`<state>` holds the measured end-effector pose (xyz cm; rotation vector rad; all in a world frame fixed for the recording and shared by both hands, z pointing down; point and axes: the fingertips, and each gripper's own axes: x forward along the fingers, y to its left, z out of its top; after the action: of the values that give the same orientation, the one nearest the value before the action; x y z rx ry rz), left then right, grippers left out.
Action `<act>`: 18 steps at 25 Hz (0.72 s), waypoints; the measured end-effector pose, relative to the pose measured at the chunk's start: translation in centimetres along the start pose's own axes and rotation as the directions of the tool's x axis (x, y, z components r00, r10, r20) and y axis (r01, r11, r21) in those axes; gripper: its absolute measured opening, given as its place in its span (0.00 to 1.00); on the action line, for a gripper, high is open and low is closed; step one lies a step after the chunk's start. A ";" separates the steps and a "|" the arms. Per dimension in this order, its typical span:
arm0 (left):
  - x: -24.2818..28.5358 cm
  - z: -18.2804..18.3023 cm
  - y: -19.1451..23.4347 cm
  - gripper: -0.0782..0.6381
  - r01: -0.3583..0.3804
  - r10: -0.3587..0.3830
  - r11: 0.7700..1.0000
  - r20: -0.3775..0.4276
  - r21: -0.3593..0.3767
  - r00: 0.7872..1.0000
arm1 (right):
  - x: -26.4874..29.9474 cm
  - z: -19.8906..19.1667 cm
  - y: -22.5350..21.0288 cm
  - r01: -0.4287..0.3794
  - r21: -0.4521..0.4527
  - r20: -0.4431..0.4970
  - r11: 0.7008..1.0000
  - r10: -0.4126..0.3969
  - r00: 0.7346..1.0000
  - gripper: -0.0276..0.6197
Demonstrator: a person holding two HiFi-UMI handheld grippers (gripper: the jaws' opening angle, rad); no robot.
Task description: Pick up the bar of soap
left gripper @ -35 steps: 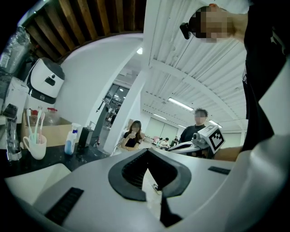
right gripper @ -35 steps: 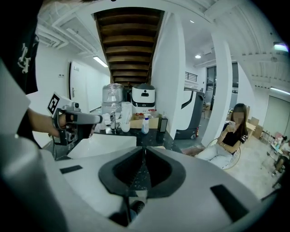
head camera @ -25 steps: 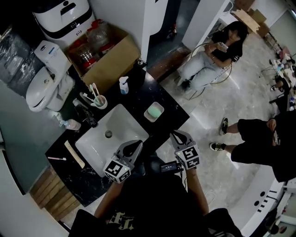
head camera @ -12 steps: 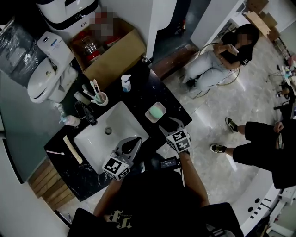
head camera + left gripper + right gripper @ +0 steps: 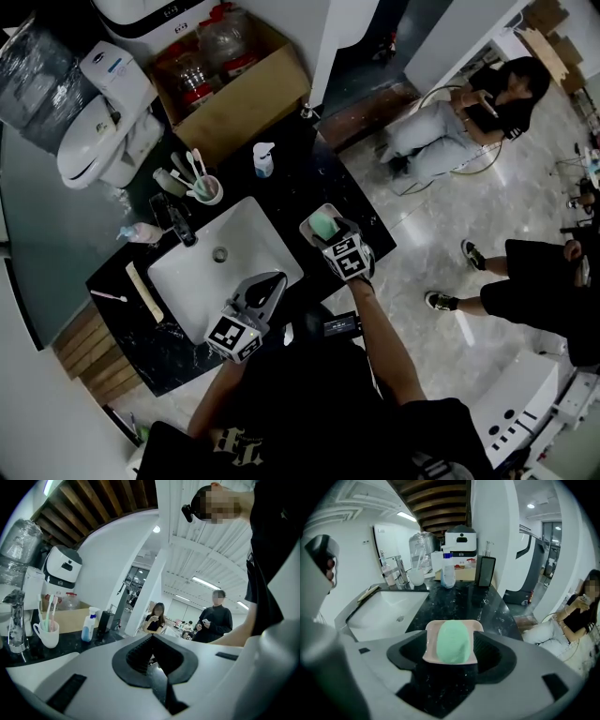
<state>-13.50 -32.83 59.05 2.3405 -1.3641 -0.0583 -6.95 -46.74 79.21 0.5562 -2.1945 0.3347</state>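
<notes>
A pale green bar of soap (image 5: 453,641) lies in a pinkish-white dish (image 5: 451,623) on the black stone counter (image 5: 281,192), right of the white sink (image 5: 202,281). In the head view the soap (image 5: 323,225) shows just ahead of my right gripper (image 5: 330,234). The right gripper (image 5: 452,654) has its jaws opening, one on each side of the dish and soap, and the pads do not press on either. My left gripper (image 5: 265,286) hangs over the sink's front rim. In its own view the left gripper (image 5: 152,660) is shut with nothing in it.
A faucet (image 5: 178,225), a cup of toothbrushes (image 5: 206,190) and a pump bottle (image 5: 264,159) stand behind the sink. A cardboard box (image 5: 234,103) and a toilet (image 5: 94,150) lie beyond. One person sits (image 5: 469,122) and another stands (image 5: 544,281) on the floor at right.
My right gripper has moved forward from the counter's front edge to the soap dish, and its jaws have spread apart. The left gripper has barely moved.
</notes>
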 end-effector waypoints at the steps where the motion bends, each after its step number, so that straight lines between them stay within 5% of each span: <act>1: 0.0 0.0 0.1 0.12 -0.005 0.005 1.000 -0.001 -0.004 1.000 | 0.6 -0.1 -0.1 -0.004 0.002 -0.016 1.000 0.004 1.000 0.50; 18: 0.4 0.3 3.2 0.12 -0.049 0.050 0.998 0.021 -0.047 0.999 | 3.8 -1.4 -0.9 -0.060 -0.003 -0.222 0.998 0.058 0.973 0.51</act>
<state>-15.98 -34.64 60.07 2.2733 -1.4161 -0.1001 -7.69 -48.03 83.12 0.4266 -1.9980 0.3979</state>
